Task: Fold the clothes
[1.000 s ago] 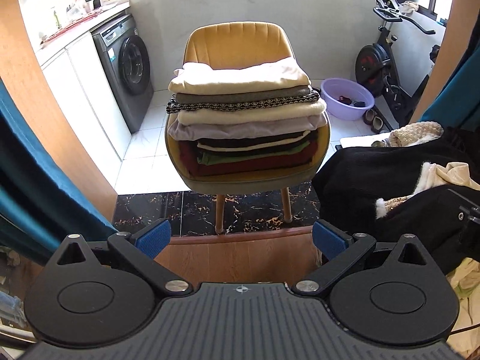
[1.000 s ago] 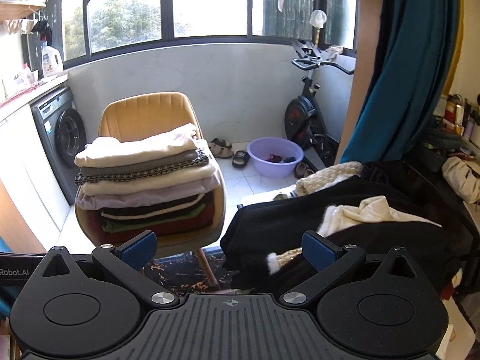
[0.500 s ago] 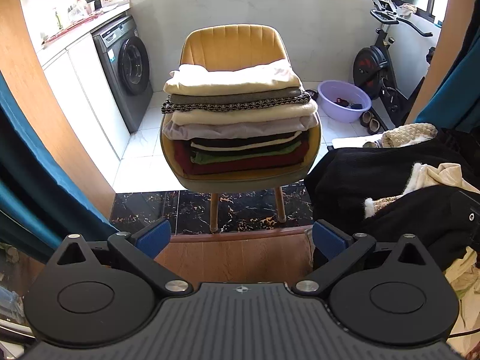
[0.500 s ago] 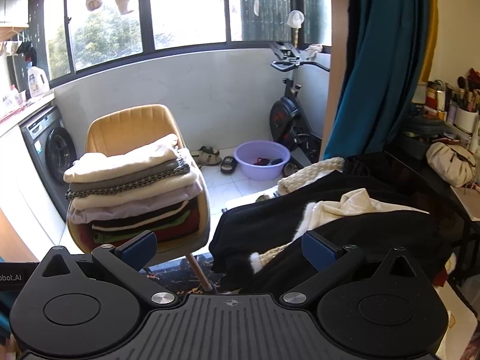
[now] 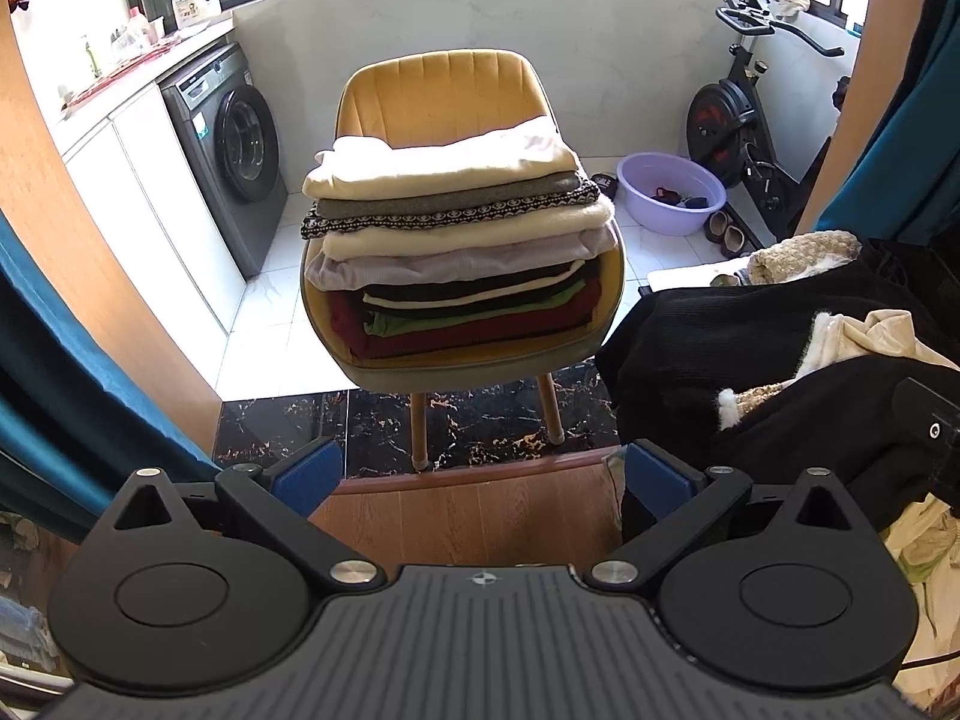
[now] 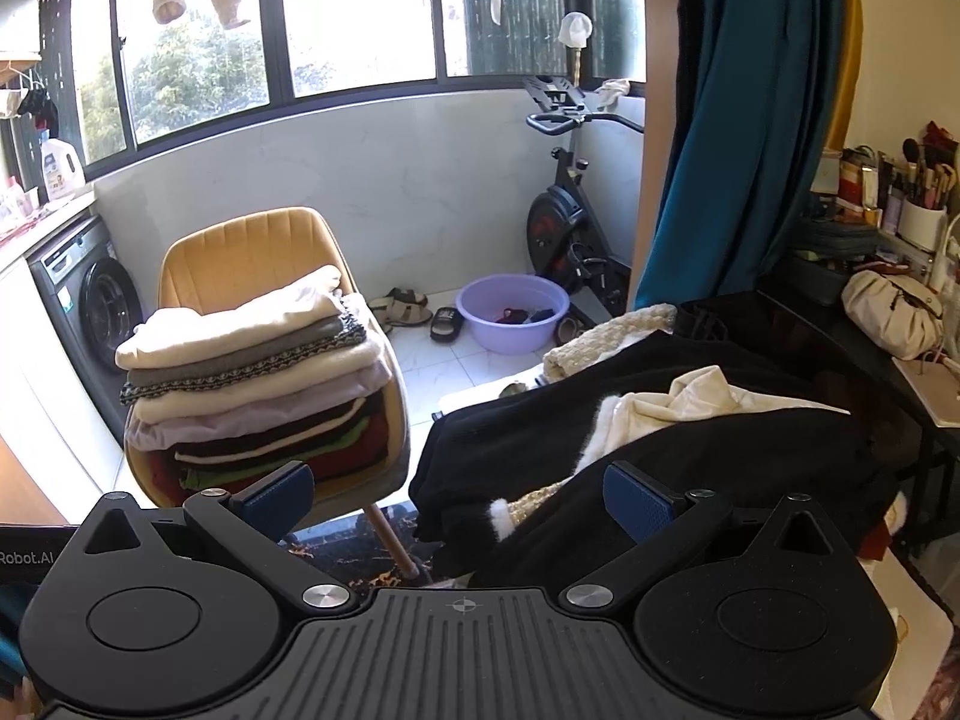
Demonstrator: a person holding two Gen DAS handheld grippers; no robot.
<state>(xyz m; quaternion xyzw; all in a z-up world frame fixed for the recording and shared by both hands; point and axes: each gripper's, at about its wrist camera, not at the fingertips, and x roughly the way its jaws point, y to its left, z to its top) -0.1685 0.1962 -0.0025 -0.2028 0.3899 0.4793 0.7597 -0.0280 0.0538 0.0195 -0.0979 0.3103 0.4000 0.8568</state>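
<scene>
**Both grippers empty before the laundry**

Sunlit balcony tiles lie behind a mustard velvet chair [image 5: 441, 93] bearing a tall stack of folded knitwear [image 5: 456, 246] (cream on top, dark red at the bottom). That stack sits straight ahead of the left gripper [image 5: 480, 474], well apart from it, and ahead-left of the right gripper [image 6: 459, 498]. A heap of unfolded black and cream garments [image 6: 630, 420] lies just beyond the right gripper's blue pads [image 6: 639, 507]. Both grippers stand wide, holding nothing. Since a second ago the right view has swung rightward, revealing more of the cluttered dark side table [image 6: 870, 324]; the left view has tilted slightly. A lilac plastic basin [image 5: 671, 192] sits near a black exercise bike [image 5: 738, 120].
</scene>
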